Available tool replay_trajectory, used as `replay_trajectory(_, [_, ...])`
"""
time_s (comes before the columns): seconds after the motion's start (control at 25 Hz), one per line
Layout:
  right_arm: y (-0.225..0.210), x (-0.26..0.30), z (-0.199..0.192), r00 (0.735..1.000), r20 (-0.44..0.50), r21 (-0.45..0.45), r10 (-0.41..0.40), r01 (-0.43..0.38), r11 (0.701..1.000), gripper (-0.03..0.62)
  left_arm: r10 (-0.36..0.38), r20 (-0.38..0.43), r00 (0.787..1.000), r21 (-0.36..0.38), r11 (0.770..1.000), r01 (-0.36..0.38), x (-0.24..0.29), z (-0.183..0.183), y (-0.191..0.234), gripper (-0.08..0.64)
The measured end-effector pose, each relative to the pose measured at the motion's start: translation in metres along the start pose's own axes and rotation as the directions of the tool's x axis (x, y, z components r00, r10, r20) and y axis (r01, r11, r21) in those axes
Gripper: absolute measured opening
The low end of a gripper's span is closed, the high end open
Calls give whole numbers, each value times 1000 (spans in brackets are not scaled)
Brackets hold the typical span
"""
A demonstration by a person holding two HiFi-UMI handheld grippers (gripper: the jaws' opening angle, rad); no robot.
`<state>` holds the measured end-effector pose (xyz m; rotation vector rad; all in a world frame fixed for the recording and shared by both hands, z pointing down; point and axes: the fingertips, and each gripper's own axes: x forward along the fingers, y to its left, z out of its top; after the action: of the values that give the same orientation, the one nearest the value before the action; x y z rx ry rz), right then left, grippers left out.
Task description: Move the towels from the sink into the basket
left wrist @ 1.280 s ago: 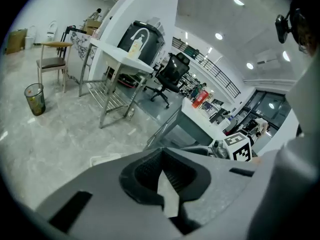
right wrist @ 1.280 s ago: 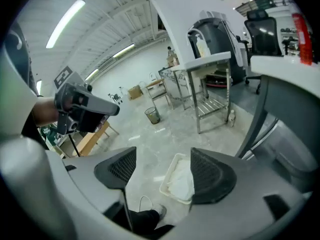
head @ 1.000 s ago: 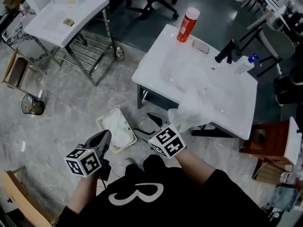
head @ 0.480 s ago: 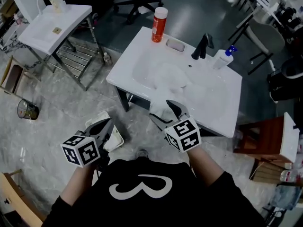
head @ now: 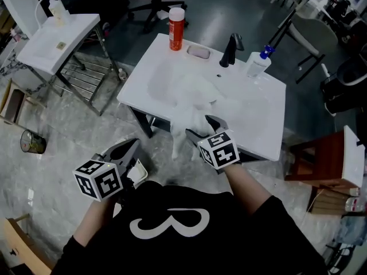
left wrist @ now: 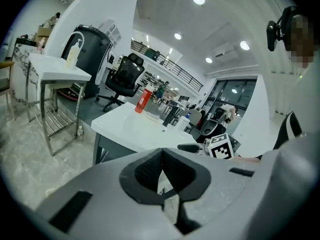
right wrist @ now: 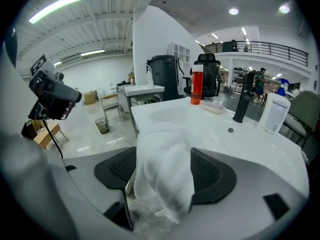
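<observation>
My right tongs [head: 204, 128] stand wide, yet a bunched white towel [right wrist: 165, 176] fills the gap and presses on both pads, so I have hold of it. The towel hangs from the jaws over the front edge of the sink [head: 258, 128], its tail trailing down toward the floor. My left tongs [left wrist: 161, 154] are closed, tips meeting, with nothing caught between them; they sit low at my left side, well apart from the sink.

Just beside the left tongs in the head view, the white basket [head: 138, 172] lies on the stone floor, mostly hidden behind the tongs, so I cannot tell what is in it. More white cloth [head: 198, 89] sits heaped in the basin, touching the piece I hold.

Along the back of the sink stand 4 things: a red bottle [head: 176, 28] at the left, a soap dish [head: 198, 51] next to it, a black tap [head: 229, 43], then a pump bottle [head: 258, 63]. Off to the left is a 2nd white stand [head: 40, 50], and a small bin [head: 31, 142] rests on the floor near it
</observation>
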<state>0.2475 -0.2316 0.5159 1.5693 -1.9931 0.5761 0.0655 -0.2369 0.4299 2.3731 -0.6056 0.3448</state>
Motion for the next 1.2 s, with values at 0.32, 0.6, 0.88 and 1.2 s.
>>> replay_trajectory(0.32, [-4,26,-16,993,-114,-59,-27,20,998,318,27,-12,1000,-10,1000,-27,4,-1,8,5])
replay_trajectory(0.6, [-2,31,-18,985,-172,-140,-29,5,990,303,47,-7,999,-13,999,-47,7,-6,17,5])
replay_trajectory(0.88, [7,26,-15,981,-181,-134,77,-102,986,135,50,-13,999,-46,998,-50,6,-7,34,5])
replay_trajectory(1.2, [8,23,-6,991,-49,226,128,-113,968,78,40,-38,998,-38,998,-41,-15,-1,52,5])
